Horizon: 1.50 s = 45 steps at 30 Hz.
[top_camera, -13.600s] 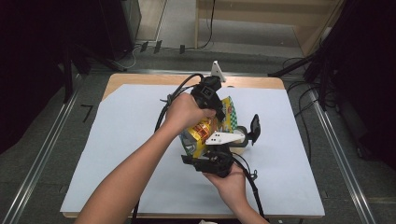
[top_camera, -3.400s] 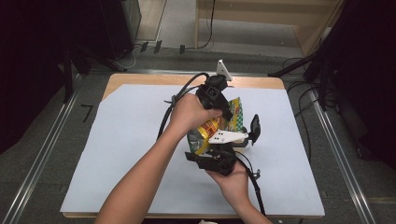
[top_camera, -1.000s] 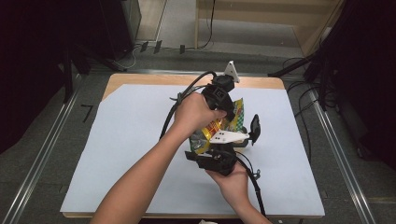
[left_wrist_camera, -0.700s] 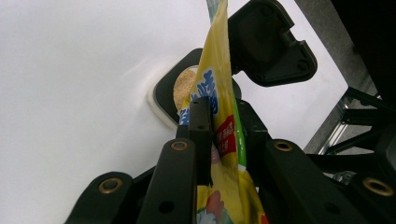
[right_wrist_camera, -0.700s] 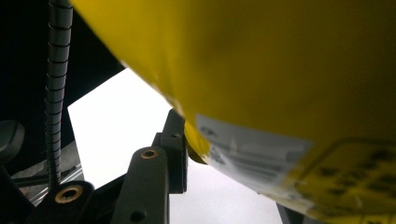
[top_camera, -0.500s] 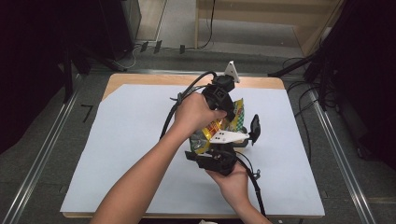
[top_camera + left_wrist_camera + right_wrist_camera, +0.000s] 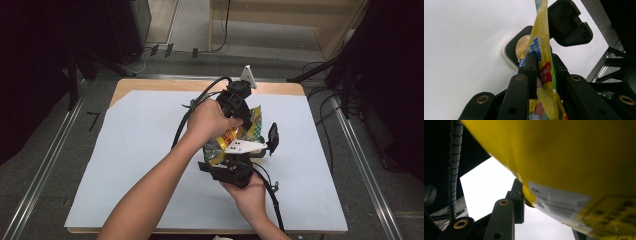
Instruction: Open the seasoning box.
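Two grippers hold one yellow snack bag [image 7: 243,131] up over the white table cover [image 7: 135,150]. The left gripper [image 7: 541,65] pinches the bag's top edge, with the thin bag squeezed between its fingers [image 7: 531,67]. The right gripper [image 7: 235,167] clamps the bag lower down, its fingers [image 7: 517,195] pressed on the side. The bag runs long from one gripper to the other. Below the left fingers sits a small black tray of crumbs [image 7: 520,46], so that hand looks nearer for pouring.

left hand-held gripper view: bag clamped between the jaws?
Yes: the left hand-held gripper has both black jaws pressed against the flat yellow snack bag, one on each side.
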{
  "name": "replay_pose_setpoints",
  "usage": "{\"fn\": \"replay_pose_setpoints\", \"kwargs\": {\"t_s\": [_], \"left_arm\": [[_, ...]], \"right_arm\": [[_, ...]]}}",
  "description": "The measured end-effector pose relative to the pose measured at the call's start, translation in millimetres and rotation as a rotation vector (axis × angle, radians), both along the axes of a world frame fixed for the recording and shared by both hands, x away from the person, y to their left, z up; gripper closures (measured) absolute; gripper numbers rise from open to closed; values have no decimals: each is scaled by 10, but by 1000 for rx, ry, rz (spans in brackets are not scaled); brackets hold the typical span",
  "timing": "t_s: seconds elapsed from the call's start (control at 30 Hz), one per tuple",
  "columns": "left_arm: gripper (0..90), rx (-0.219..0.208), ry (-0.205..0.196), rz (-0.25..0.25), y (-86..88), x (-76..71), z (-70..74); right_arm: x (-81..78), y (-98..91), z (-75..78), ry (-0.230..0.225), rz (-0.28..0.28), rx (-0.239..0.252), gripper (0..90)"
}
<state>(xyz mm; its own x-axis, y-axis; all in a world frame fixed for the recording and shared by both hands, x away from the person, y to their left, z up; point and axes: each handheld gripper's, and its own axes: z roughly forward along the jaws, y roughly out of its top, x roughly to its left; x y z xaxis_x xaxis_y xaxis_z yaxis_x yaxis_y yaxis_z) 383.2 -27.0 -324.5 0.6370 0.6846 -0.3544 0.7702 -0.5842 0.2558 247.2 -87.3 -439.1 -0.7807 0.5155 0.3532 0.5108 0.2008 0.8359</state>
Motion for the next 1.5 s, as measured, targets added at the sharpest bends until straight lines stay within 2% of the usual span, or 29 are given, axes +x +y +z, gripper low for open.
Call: {"fn": "replay_pose_setpoints", "kwargs": {"t_s": [1.5], "left_arm": [[802,-9,-1,3,10,-8,-8]], "right_arm": [[-3,3,-7,-5,1,-7,656]]}}
